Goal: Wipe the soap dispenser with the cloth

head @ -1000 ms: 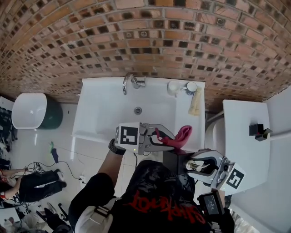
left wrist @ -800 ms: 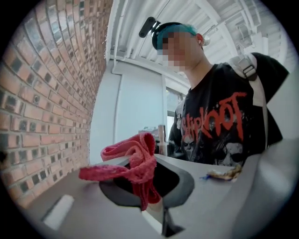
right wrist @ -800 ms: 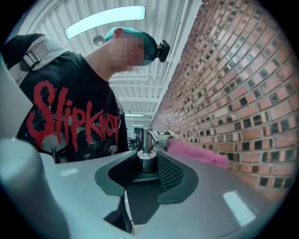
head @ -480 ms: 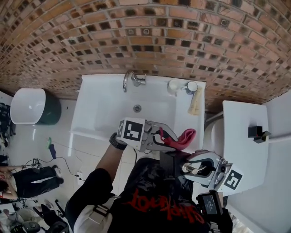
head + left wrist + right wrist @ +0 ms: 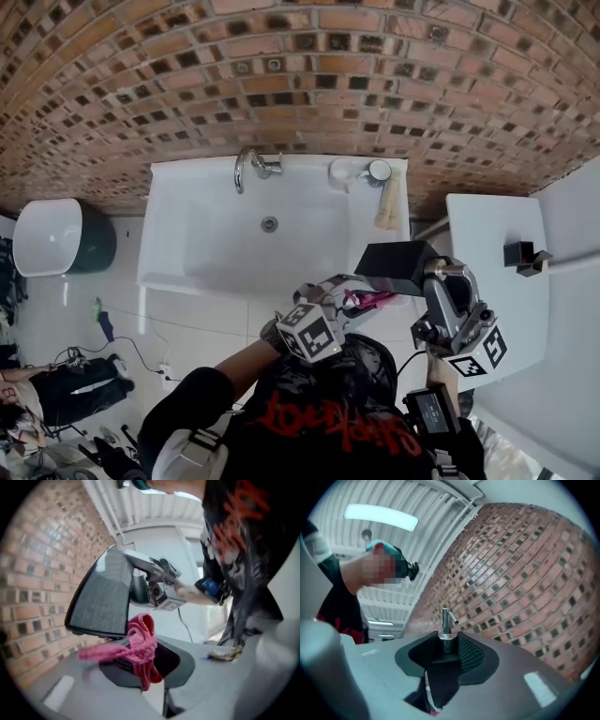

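A white sink (image 5: 164, 234) fills the upper middle of the head view, with its tap (image 5: 248, 167) at the back rim. On its right ledge lie a white dish (image 5: 343, 174), a round-topped container (image 5: 379, 170) and a beige strip (image 5: 387, 208). At the right, a white top (image 5: 487, 234) bears a small black object (image 5: 520, 253). On the tiled floor (image 5: 187, 319), far left, stands a white-lidded bin (image 5: 52, 234).

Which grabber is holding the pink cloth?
The left gripper: the pink cloth is pinched in its jaws. The right gripper holds the black soap dispenser with the silver pump instead.
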{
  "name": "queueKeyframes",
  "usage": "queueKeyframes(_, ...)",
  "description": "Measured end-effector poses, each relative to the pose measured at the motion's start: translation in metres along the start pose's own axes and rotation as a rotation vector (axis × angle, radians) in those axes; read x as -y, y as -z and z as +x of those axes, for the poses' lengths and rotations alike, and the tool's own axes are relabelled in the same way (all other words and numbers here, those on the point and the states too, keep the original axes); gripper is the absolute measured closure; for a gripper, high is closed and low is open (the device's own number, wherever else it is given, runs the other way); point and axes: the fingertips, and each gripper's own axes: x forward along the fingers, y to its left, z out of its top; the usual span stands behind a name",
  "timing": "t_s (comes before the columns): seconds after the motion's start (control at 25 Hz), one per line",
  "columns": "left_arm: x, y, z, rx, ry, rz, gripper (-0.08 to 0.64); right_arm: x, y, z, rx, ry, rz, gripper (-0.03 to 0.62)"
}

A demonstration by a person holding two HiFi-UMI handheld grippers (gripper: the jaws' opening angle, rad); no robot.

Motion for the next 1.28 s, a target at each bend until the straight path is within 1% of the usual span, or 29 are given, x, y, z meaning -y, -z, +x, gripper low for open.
queueKeyframes(0.04, -0.001, 0.003, 0.005, -0.044, -0.060, 0.032, 0.512, 0.008, 0.004, -0.001, -0.023, 0.061, -0.028, 0.457)
queueKeyframes(0.08, -0.001, 0.004, 0.008, -0.064, -0.098, 0.035, 0.512, 0.013, 0.006, -0.002, -0.038, 0.109, -0.058, 0.457)
queueKeyframes(0.16, 0.001, 0.003, 0.011, -0.078, -0.120, 0.025, 0.512, 0.021, 0.008, -0.004, -0.056, 0.186, -0.103, 0.457)
queueKeyframes(0.2, 0.003, 0.002, 0.014, -0.096, -0.119, 0.047, 0.512, 0.025, 0.010, -0.004, -0.062, 0.211, -0.104, 0.457)
queueKeyframes(0.24, 0.006, 0.001, 0.016, -0.120, -0.125, 0.091, 0.512, 0.027, 0.013, -0.003, -0.067, 0.226, -0.092, 0.457)
queueKeyframes(0.32, 0.007, -0.004, 0.019, -0.164, -0.166, 0.203, 0.512, 0.029, 0.025, -0.001, -0.098, 0.244, -0.080, 0.457)
queueKeyframes(0.4, 0.003, -0.012, 0.019, -0.187, -0.221, 0.300, 0.512, 0.029, 0.040, 0.001, -0.157, 0.257, -0.102, 0.457)
queueKeyframes(0.44, 0.000, -0.016, 0.017, -0.188, -0.245, 0.329, 0.512, 0.030, 0.046, 0.001, -0.182, 0.263, -0.111, 0.457)
queueKeyframes(0.48, -0.004, -0.020, 0.015, -0.184, -0.266, 0.344, 0.512, 0.031, 0.052, 0.001, -0.200, 0.269, -0.112, 0.457)
queueKeyframes(0.56, -0.010, -0.024, 0.010, -0.174, -0.296, 0.348, 0.512, 0.034, 0.060, 0.000, -0.218, 0.281, -0.101, 0.457)
queueKeyframes(0.64, -0.012, -0.028, 0.006, -0.163, -0.313, 0.352, 0.512, 0.038, 0.067, 0.000, -0.229, 0.296, -0.090, 0.457)
queueKeyframes(0.76, -0.007, -0.039, 0.003, -0.132, -0.337, 0.369, 0.512, 0.047, 0.080, 0.001, -0.272, 0.340, -0.084, 0.457)
queueKeyframes(0.84, -0.007, -0.038, 0.003, -0.135, -0.354, 0.358, 0.512, 0.051, 0.086, 0.000, -0.294, 0.363, -0.069, 0.457)
queueKeyframes(0.88, -0.010, -0.034, 0.002, -0.144, -0.358, 0.332, 0.512, 0.051, 0.087, -0.001, -0.296, 0.366, -0.056, 0.457)
queueKeyframes(0.92, -0.014, -0.028, 0.000, -0.152, -0.359, 0.290, 0.512, 0.050, 0.086, -0.001, -0.293, 0.365, -0.043, 0.457)
queueKeyframes(1.04, -0.024, -0.007, -0.005, -0.164, -0.342, 0.123, 0.512, 0.050, 0.073, -0.001, -0.258, 0.352, -0.023, 0.457)
queueKeyframes(1.12, -0.024, 0.014, -0.003, -0.179, -0.325, 0.032, 0.511, 0.047, 0.056, -0.001, -0.210, 0.330, -0.026, 0.457)
queueKeyframes(1.16, -0.022, 0.026, -0.001, -0.178, -0.300, -0.040, 0.512, 0.045, 0.047, 0.000, -0.182, 0.314, -0.032, 0.457)
queueKeyframes(1.2, -0.019, 0.038, 0.001, -0.150, -0.254, -0.158, 0.512, 0.041, 0.037, 0.000, -0.156, 0.293, -0.037, 0.457)
queueKeyframes(1.24, -0.017, 0.045, 0.003, -0.079, -0.187, -0.330, 0.512, 0.037, 0.029, 0.001, -0.133, 0.268, -0.039, 0.457)
queueKeyframes(1.28, -0.018, 0.047, 0.002, 0.035, -0.117, -0.536, 0.512, 0.032, 0.023, 0.001, -0.117, 0.239, -0.039, 0.457)
